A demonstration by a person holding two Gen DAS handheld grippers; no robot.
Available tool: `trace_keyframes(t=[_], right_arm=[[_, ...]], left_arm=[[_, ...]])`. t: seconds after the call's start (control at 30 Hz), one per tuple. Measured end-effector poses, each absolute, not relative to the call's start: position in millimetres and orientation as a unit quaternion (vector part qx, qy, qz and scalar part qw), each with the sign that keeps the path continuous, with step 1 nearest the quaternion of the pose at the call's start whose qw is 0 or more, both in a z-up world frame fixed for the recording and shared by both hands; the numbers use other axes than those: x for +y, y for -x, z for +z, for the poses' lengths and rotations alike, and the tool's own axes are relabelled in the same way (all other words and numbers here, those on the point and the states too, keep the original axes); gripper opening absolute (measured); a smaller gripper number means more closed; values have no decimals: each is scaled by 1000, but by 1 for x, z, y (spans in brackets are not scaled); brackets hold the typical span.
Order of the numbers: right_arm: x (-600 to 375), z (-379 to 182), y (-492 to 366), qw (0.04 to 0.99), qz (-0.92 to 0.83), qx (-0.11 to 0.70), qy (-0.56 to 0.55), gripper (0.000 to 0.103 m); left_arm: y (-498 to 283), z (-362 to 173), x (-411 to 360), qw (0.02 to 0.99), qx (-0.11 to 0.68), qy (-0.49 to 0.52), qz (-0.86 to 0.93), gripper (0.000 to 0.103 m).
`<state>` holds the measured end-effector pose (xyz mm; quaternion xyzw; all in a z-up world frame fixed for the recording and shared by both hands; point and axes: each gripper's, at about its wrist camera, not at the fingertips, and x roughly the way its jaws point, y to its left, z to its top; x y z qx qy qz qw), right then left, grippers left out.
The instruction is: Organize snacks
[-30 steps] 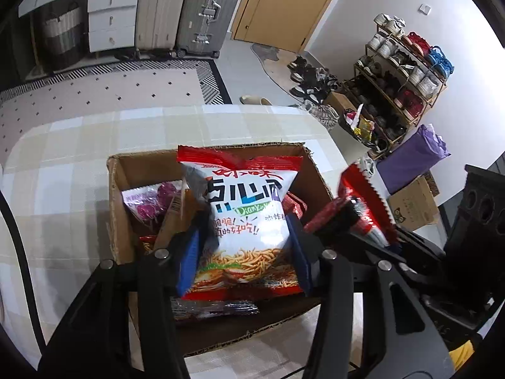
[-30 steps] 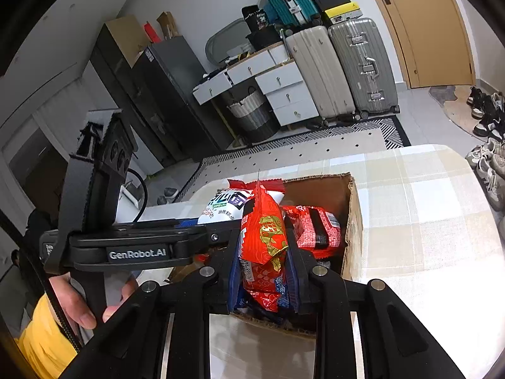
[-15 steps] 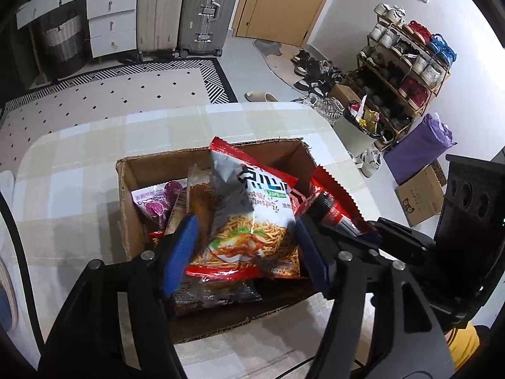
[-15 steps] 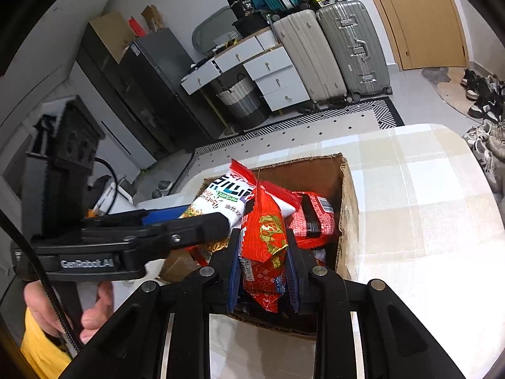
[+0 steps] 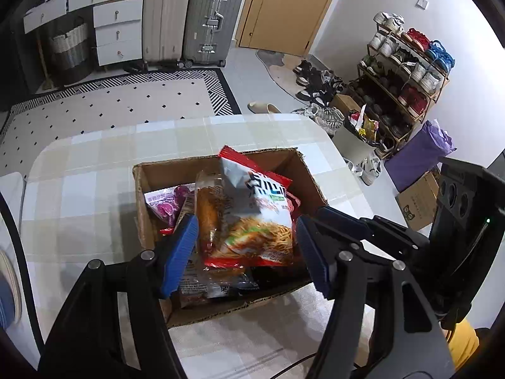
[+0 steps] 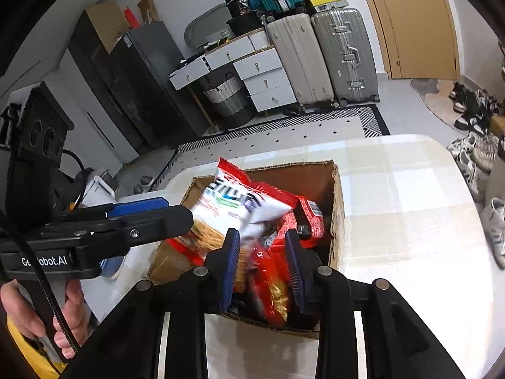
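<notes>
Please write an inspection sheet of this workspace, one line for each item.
Surface: table with checked cloth.
Job's things: cardboard box full of snacks; noodle-snack bag on top; red packet.
Clutter: nothing seen.
Grippers: left hand-held gripper open, apart from the bag; right hand-held gripper opening, red packet between its jaws.
Cables: black cable on table edge.
Surroundings: suitcases, shoe rack.

Both wrist cameras look steeply down, close over the shared cardboard box (image 5: 151, 189).
</notes>
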<state>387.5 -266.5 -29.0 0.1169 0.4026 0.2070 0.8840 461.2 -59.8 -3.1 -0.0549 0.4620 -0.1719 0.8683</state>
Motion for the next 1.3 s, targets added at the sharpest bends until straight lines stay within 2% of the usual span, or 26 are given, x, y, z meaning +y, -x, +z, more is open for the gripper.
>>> trace_keyframes(t=[0.2, 0.77, 0.83, 0.9, 0.93, 1.0, 1.17, 1.3], right_arm=[[-271, -19, -381, 893, 196, 387, -116, 36], [-268, 40, -300, 916, 220, 321, -100, 37], [-267, 51, -287, 919, 225, 309, -98, 37], [-265, 63, -272, 921, 232, 298, -95, 38], [-265, 69, -263, 923, 235, 291, -92, 38], [-265, 79, -246, 926, 240, 278, -88, 48], [-261, 107, -198, 935, 254, 236, -71, 50], [-262, 121, -164, 939, 261, 210, -70, 63]], left_arm=[[-449, 15, -57, 874, 452, 58, -168, 62], [-350, 73, -44, 907, 389, 53, -150, 63], [-330, 84, -42, 913, 376, 54, -150, 65], [-311, 96, -41, 917, 366, 58, -148, 75], [-305, 102, -40, 919, 360, 61, -147, 76], [-283, 114, -35, 923, 346, 70, -150, 77], [-230, 140, -25, 936, 315, 75, -138, 79], [-186, 159, -20, 946, 288, 75, -128, 81]])
